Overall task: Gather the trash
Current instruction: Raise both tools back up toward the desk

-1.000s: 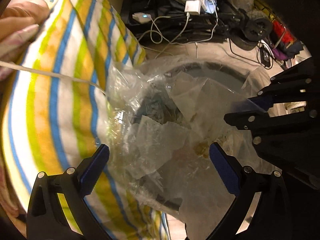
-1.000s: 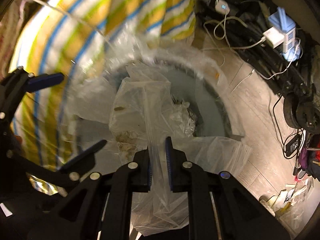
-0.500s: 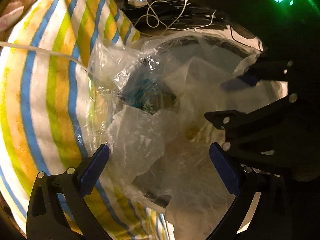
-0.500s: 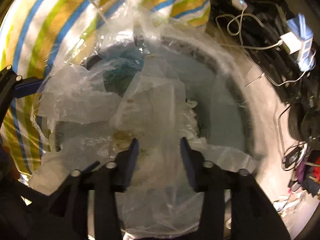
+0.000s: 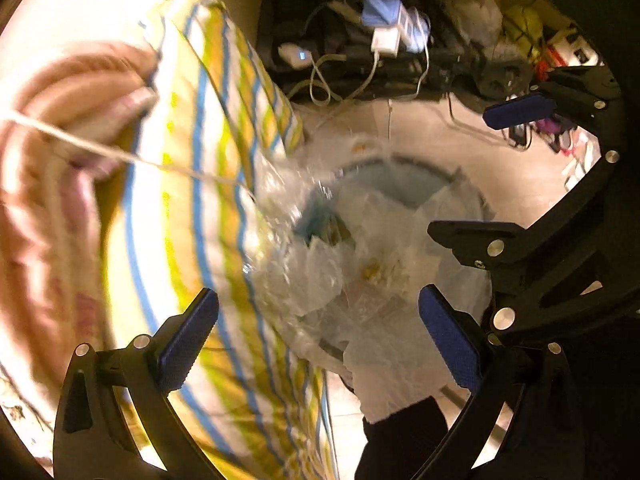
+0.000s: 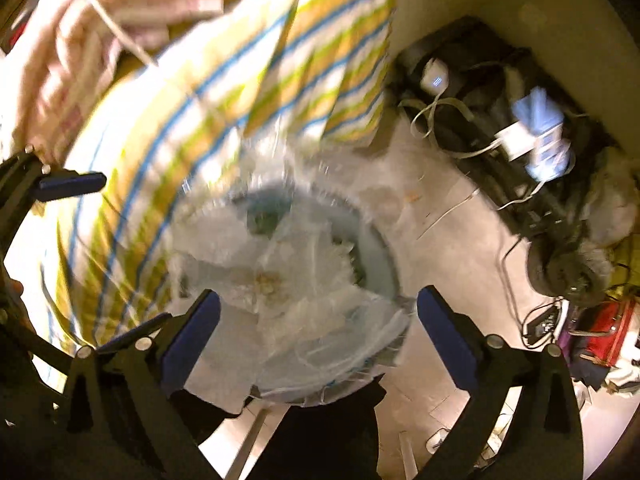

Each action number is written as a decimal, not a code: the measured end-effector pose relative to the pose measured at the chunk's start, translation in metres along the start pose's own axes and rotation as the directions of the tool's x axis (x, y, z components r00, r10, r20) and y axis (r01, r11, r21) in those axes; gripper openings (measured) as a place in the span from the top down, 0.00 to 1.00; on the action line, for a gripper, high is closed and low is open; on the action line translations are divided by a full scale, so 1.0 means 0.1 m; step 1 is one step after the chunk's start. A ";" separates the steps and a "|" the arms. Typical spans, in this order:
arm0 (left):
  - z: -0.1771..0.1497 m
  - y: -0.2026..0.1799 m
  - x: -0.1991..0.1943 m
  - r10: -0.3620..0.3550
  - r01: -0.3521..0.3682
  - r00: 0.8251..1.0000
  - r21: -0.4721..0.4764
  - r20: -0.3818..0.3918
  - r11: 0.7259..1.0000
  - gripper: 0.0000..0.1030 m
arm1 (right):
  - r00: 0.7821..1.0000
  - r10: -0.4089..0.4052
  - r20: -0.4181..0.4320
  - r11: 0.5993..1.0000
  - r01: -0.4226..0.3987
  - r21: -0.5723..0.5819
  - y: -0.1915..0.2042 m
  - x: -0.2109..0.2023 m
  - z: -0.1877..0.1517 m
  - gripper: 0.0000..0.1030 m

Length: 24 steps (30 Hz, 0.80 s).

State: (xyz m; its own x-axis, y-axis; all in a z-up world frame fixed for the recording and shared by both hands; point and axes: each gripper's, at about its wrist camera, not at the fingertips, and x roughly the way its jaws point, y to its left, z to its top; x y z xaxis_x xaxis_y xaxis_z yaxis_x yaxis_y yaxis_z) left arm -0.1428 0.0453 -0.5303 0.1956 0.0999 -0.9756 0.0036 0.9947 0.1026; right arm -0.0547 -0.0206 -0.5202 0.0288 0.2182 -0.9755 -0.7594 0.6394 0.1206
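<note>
The pale tiled floor (image 6: 460,248) carries a round trash bin (image 6: 380,264) lined with clear plastic and filled with crumpled plastic bags (image 6: 280,280). Far right on the floor lies a dark heap of bags and gear (image 6: 500,160) with white cables (image 6: 436,128) and chargers (image 6: 516,140) draped over it.

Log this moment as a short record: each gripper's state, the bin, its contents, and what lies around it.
left gripper: open, holding nothing
right gripper: open, holding nothing, above the bin
trash bin: round, lined with clear plastic
contents: crumpled clear plastic bags, some soiled
beside bin: striped cloth touching its rim
floor behind: white chargers and cables
image quality: motion-blurred
</note>
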 end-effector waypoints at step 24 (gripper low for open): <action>0.78 0.22 -2.98 0.043 -0.074 0.908 0.058 0.417 0.996 0.06 | 0.870 -0.233 0.434 0.967 0.160 0.199 -0.06 -3.07 0.42 0.07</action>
State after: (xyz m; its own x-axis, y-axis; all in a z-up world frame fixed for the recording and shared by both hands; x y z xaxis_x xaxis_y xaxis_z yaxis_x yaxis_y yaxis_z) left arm -0.1249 0.0353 -0.2222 0.5869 0.1239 -0.8001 0.0459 0.9815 0.1857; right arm -0.0320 -0.0607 -0.2142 0.4842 0.3605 -0.7972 -0.6000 0.8000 -0.0026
